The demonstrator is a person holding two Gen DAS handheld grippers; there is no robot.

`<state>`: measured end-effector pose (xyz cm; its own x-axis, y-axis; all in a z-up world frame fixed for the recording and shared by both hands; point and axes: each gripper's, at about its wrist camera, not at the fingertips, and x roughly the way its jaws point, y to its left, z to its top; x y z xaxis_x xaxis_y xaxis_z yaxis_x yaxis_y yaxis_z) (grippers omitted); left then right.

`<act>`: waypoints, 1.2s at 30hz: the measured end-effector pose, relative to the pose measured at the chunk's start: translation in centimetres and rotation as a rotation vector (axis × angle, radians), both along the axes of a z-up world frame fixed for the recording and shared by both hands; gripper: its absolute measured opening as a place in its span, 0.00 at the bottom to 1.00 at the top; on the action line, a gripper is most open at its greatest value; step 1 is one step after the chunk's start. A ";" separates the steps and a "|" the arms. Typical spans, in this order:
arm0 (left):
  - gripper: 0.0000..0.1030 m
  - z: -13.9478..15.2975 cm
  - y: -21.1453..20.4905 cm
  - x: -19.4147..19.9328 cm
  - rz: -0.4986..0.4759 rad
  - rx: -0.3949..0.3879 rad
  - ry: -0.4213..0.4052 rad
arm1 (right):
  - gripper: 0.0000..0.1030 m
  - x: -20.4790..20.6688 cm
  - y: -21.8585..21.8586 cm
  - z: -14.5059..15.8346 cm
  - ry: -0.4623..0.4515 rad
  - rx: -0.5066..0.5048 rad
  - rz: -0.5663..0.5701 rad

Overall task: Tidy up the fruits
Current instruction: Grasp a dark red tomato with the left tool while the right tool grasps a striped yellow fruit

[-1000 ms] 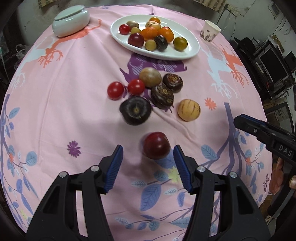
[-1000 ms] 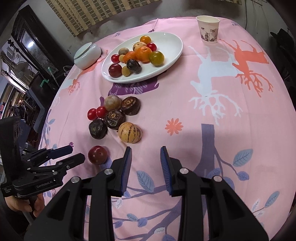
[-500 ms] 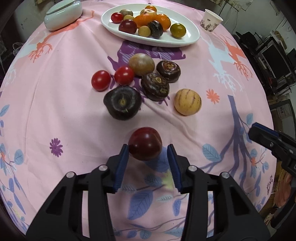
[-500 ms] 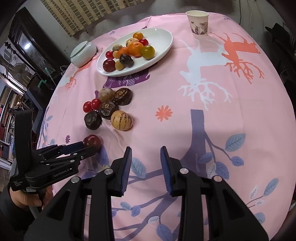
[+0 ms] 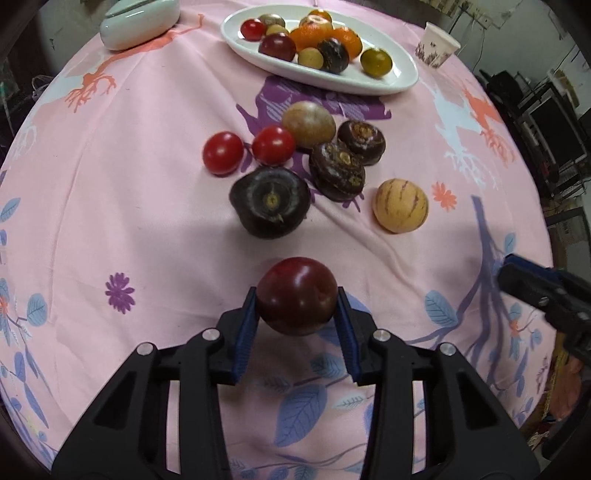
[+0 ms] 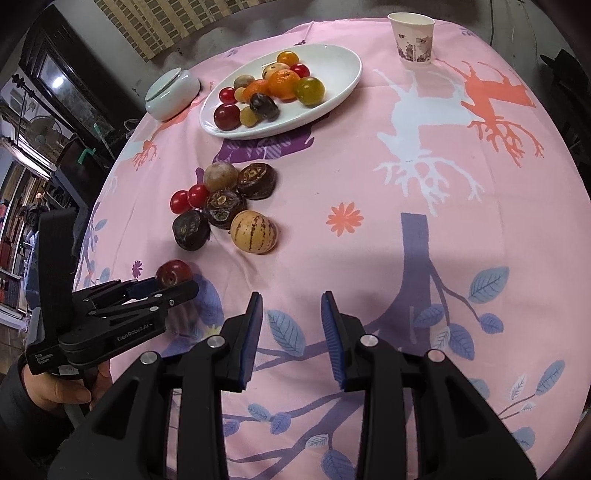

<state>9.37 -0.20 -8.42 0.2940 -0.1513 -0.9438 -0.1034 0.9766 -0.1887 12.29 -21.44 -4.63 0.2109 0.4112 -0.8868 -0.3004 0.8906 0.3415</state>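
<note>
Tomatoes, two of them, lie up and to the left of the left claw (image 5: 297, 317): one (image 5: 223, 153) further left, the other (image 5: 273, 144) touching a round tan fruit (image 5: 308, 124). Straight ahead of that claw sits a dark purple fruit (image 5: 270, 201), flat end facing up, and just right of it two more dark brown ones (image 5: 337, 170) (image 5: 361, 137) lie side by side. A yellow fruit with purple stripes (image 5: 400, 205) rests ahead and to the right, apart from the cluster.

The left claw is closing on a dark red plum (image 5: 297, 295); both blue pads (image 5: 246, 325) press its sides, and it sits at the very tips, low over the pink cloth (image 5: 110, 206).

Far ahead, a white oval plate (image 5: 402, 74) holds tomatoes, oranges, a plum and other small fruit. A pale lidded jar (image 5: 138, 20) stands to the plate's left and a paper cup (image 5: 436, 46) to its right.

The right claw (image 6: 291, 328) hangs to the right of the left one, over bare cloth printed with blue leaves. Its jaws stand a little apart with nothing between them. A hand (image 6: 55, 387) shows at the handle of the left claw.
</note>
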 end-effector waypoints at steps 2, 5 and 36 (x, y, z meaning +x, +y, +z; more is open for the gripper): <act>0.39 0.8 1.0 -0.4 0.019 -0.006 -0.018 | 0.33 0.0 0.7 -0.2 0.005 -0.003 0.015; 0.39 1.5 2.1 -0.8 0.043 -0.008 -0.032 | 0.33 0.1 1.9 -0.5 0.009 -0.002 0.038; 0.39 0.9 5.0 0.9 0.109 -0.040 -0.003 | 0.41 5.1 8.9 -4.3 -0.041 -0.139 0.160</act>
